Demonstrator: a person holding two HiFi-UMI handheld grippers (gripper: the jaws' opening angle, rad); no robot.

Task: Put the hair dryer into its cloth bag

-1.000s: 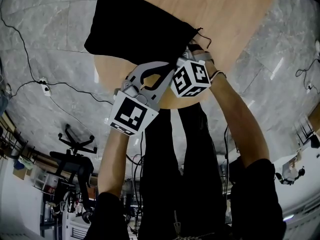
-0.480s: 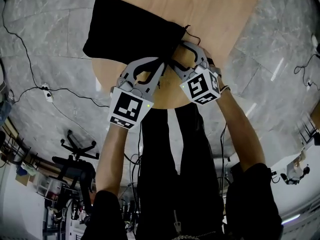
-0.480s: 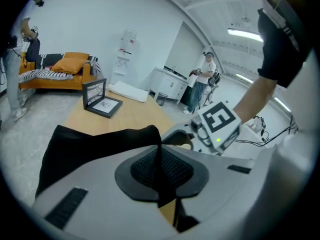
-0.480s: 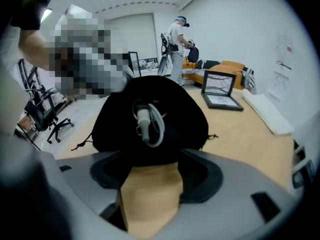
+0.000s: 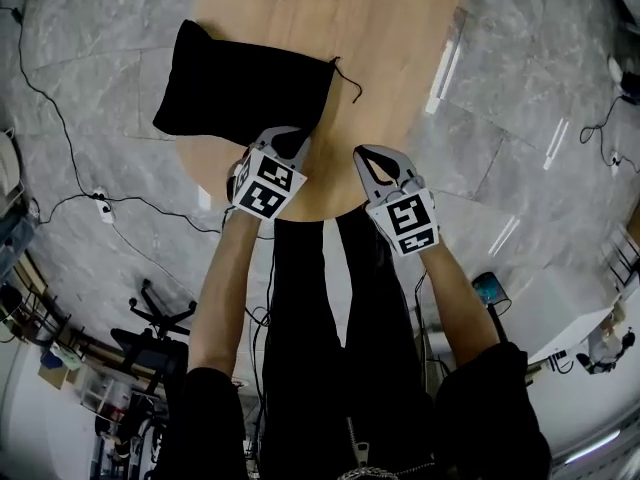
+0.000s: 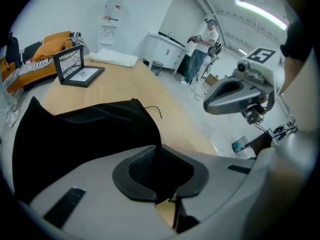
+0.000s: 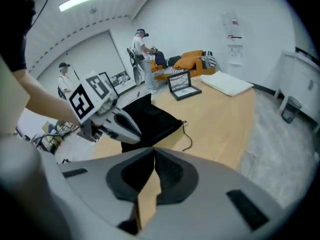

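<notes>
The black cloth bag (image 5: 240,83) lies on the wooden table (image 5: 400,48). The left gripper (image 5: 293,146) pinches its near edge. The right gripper (image 5: 366,154) is squeezed closed on nothing. No hair dryer shows, so it is probably inside. Next, the left jaws should let go.

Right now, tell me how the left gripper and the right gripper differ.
The left gripper is shut on an edge of the cloth bag; the right gripper is shut on nothing. The left gripper sits at the bag; the right gripper is apart from it, over the table edge. Both point downward.
</notes>
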